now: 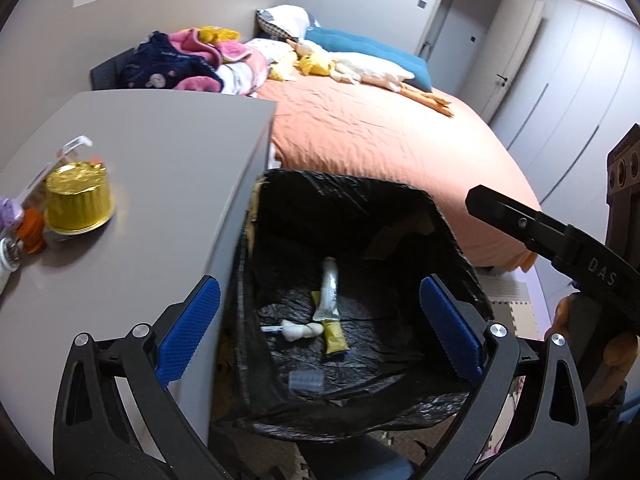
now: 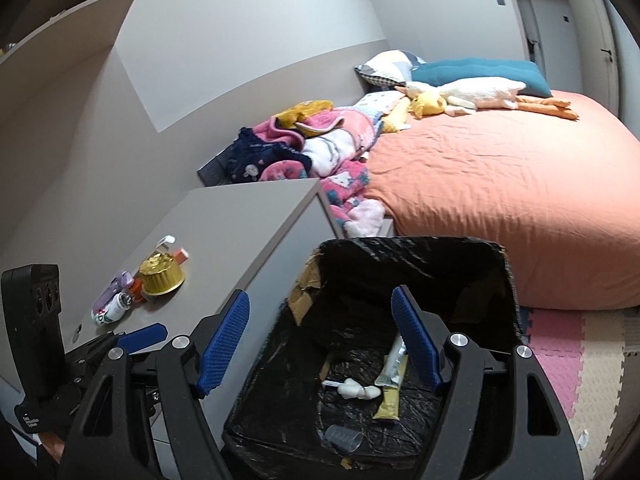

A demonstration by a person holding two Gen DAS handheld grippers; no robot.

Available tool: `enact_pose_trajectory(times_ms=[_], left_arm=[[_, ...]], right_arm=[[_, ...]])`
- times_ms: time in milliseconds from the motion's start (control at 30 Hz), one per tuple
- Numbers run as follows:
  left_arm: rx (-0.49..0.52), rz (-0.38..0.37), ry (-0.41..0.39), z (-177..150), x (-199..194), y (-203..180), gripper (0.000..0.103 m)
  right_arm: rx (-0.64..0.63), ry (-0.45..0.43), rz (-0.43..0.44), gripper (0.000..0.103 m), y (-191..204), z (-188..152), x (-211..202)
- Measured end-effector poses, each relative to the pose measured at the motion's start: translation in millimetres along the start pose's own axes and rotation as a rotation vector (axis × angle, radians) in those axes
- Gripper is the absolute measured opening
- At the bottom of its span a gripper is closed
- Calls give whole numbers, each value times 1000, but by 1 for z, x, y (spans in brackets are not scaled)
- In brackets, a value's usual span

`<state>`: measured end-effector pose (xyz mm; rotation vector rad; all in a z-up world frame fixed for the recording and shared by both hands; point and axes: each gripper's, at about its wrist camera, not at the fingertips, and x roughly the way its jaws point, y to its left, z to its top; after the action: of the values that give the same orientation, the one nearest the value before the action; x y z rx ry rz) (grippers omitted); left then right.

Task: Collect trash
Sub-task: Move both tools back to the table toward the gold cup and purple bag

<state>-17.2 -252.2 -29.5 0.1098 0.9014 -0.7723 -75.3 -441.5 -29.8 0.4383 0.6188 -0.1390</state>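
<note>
A bin lined with a black bag (image 1: 344, 184) (image 2: 408, 242) stands between a grey table (image 1: 160, 152) (image 2: 248, 232) and the bed. At its bottom lie a clear tube wrapper (image 1: 330, 292) (image 2: 394, 364), a yellow sachet (image 1: 334, 334) (image 2: 388, 402), a white crumpled piece (image 1: 300, 330) (image 2: 356, 390) and a clear plastic cup (image 1: 306, 380) (image 2: 344, 438). My left gripper (image 1: 320, 324) hangs open over the bin, empty. My right gripper (image 2: 320, 344) is open above it too, holding nothing. On the table stand a gold foil cup (image 1: 78, 200) (image 2: 162, 276) and a small white bottle (image 2: 110, 312).
A bed with an orange sheet (image 1: 380, 132) (image 2: 500, 184) lies behind the bin, with a pile of clothes (image 1: 192, 64) (image 2: 304, 148) and plush toys at its head. Foam mats (image 2: 568, 344) cover the floor on the right. One right finger (image 1: 520, 226) crosses the left wrist view.
</note>
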Motion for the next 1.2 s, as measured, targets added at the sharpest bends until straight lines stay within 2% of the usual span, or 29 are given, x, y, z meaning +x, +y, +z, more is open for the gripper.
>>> enact_pose_trajectory(times_ms=[167, 300, 800, 1200], left_arm=[[-27, 31, -13, -3, -8, 20, 97], [-54, 73, -27, -6, -16, 41, 97], [-159, 196, -63, -13, -50, 122, 97], [-229, 288, -100, -9, -68, 183, 97]], right_arm=[[-34, 18, 29, 74, 22, 0, 12], [-57, 21, 66, 81, 42, -1, 21], [-143, 87, 170, 83, 118, 0, 68], [-156, 128, 249, 90, 167, 5, 112]])
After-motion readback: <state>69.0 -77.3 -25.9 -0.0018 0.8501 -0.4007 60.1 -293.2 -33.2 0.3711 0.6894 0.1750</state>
